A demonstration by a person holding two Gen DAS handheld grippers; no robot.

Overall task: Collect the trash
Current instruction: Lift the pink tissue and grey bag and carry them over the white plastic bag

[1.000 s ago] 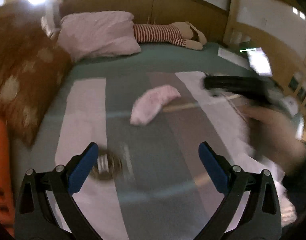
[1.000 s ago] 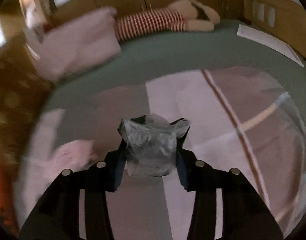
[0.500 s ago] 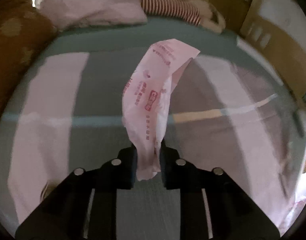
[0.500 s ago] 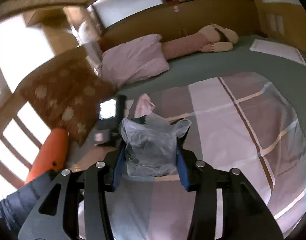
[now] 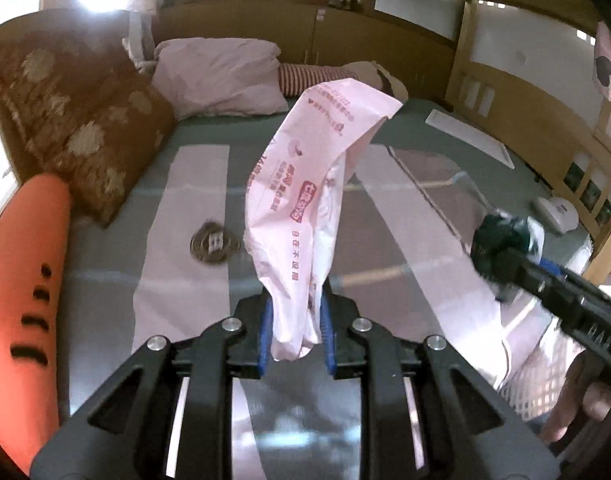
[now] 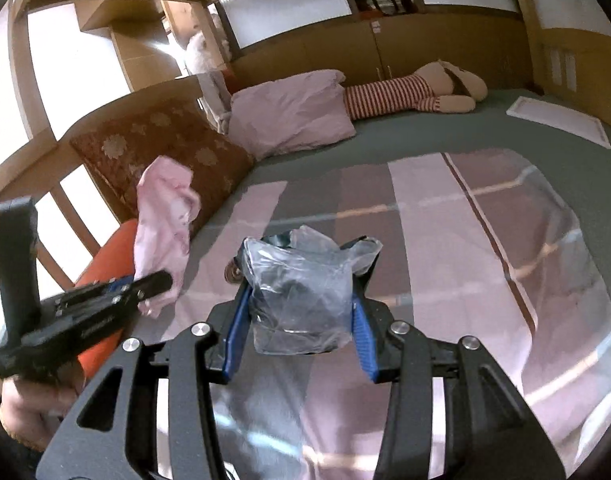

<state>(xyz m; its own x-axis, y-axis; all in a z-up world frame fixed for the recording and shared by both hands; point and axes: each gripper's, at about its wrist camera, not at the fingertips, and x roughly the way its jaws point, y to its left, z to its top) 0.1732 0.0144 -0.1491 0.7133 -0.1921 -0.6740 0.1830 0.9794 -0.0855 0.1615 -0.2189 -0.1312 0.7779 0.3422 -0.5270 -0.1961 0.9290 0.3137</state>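
Trash, two items: pink printed plastic wrapper (image 5: 305, 200) pinched in my left gripper (image 5: 295, 334); clear crumpled plastic bag (image 6: 301, 296) clamped in my right gripper (image 6: 297, 332), both lifted clear of the striped bedspread (image 6: 445, 260).

place: home bedroom | evidence: bed (image 6: 425, 148) ahead of the gripper | pillow (image 6: 293, 116) and striped plush toy (image 6: 409, 94) beyond | wooden cabinets (image 6: 345, 52) behind

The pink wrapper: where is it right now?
The pink wrapper is pinched in the left claw, lifted above the striped blanket; the right wrist view shows it at left.
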